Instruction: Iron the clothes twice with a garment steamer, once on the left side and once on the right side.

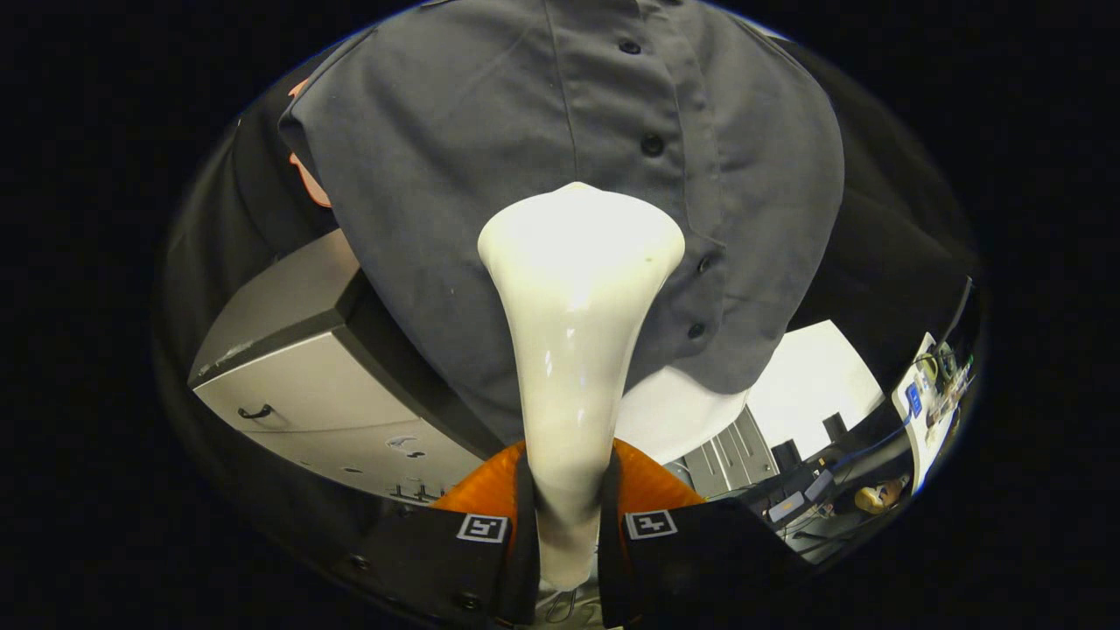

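The tool [567,525] was clamped on the neck of the garment steamer [573,332], one finger pressed to each side of the white handle. The steamer ran straight forward from between the fingers and widened into a flared head. That head sat against or just in front of the grey shirt [490,157]; contact could not be confirmed from this angle.

The shirt hung beyond the fingers, its button placket [652,144] running down just beside the head on one side. The head lay over the panel next to the placket, around mid-height of the garment, with the hem below it.

Judgement on progress: a pass appeared to be in hand on one front panel. Nothing in the fabric showed whether either side was finished. No steam was visible. Which pass this was, first or second, could not be told. At least the remainder of this stroke seemed outstanding, and probably the panel across the placket too.

Surface: the cloth looked smooth, with soft folds near the lower buttons, and it hung loose rather than against a firm board.

Room: a pale cabinet [324,385] with a dark handle stood below and beside the shirt. A white rounded form [674,411] showed under the hem. Further off, a cluttered worktop [840,490] carried cables and small items, too small to identify.
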`<state>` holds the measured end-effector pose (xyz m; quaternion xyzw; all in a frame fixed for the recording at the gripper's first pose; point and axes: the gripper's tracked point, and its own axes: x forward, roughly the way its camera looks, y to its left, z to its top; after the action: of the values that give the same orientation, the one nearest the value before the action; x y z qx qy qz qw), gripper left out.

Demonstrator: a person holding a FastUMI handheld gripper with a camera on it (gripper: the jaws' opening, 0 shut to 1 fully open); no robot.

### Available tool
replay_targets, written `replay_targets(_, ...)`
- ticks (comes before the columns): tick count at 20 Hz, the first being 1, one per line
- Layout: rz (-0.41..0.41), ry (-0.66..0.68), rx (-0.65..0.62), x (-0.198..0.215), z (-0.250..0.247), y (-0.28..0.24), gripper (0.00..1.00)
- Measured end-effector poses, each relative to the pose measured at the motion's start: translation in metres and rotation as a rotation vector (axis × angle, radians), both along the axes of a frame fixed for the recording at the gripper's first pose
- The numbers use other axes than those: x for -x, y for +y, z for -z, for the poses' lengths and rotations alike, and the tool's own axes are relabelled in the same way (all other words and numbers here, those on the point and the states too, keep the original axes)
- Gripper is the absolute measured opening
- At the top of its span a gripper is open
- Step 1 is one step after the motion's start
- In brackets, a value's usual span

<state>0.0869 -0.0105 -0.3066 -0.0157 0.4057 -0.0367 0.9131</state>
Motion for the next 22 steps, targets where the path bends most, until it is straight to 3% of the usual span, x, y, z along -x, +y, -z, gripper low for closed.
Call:
replay_targets(13, 0.032, 0.132, -0.018, 0.017, 0.076, -0.023, 0.35)
replay_targets(22, 0.054, 0.164, -0.029, 0.026, 0.088, -0.029, 0.35)
